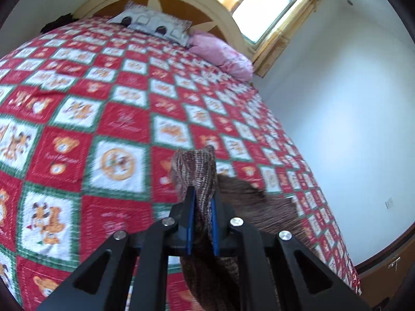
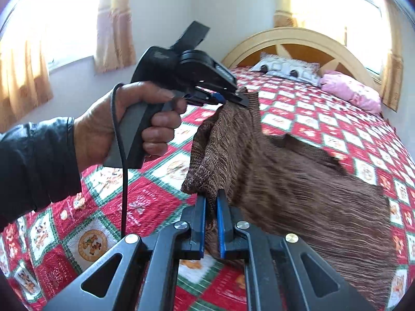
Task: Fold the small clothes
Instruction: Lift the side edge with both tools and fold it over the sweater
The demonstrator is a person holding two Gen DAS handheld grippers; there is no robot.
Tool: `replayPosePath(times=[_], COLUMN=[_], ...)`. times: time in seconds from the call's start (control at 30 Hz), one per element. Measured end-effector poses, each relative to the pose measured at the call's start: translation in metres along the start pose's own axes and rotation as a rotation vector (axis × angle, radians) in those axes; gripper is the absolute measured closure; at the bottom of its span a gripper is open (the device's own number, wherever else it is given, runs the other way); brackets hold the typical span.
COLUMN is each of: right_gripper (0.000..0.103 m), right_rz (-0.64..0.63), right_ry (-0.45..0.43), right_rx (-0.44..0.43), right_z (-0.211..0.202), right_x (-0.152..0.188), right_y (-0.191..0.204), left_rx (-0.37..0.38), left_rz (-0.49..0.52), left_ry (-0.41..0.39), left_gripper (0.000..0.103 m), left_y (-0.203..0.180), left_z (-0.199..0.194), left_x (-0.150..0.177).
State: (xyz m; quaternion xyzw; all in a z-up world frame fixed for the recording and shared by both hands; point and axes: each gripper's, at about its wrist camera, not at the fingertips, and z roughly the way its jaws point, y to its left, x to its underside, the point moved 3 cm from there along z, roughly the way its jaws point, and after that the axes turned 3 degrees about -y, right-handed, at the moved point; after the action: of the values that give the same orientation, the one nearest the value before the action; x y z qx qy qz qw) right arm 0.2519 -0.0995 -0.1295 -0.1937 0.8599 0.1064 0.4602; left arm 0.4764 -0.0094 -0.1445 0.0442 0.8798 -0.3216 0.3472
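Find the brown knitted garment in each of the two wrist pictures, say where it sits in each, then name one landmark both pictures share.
Left wrist view: the brown knitted garment rises at lower centre, pinched in the left tongs.
Right wrist view: it fills centre and lower right, strung from the right tongs up to the left tongs.
Shared landmark: the pink pillow by the headboard.
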Motion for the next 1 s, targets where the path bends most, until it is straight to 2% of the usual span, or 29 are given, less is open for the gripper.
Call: replayPosePath(times=[0.27, 0.67, 1.0], right_gripper=[0.096, 0.097, 0.099], right_rz=[0.133, 0.32, 0.439], right_ry=[-0.049, -0.039, 0.013], right_rx=[0.035, 0.093, 0.123], right_z=[-0.043, -0.089, -0.102], right_x=[0.007, 0.048, 0.091], right_y=[-0.054, -0.137, -0.183], left_rx=[0.055, 0.082, 0.064], left_rz=[0.08, 0.182, 0.209], left_ry=[0.002, 0.111, 0.21], left_gripper=[0.092, 0.092, 0.092], left_y=[-0.075, -0.167, -0.201], left_z=[0.019, 0.088, 0.147], left_x=[-0.004, 0.024, 0.056])
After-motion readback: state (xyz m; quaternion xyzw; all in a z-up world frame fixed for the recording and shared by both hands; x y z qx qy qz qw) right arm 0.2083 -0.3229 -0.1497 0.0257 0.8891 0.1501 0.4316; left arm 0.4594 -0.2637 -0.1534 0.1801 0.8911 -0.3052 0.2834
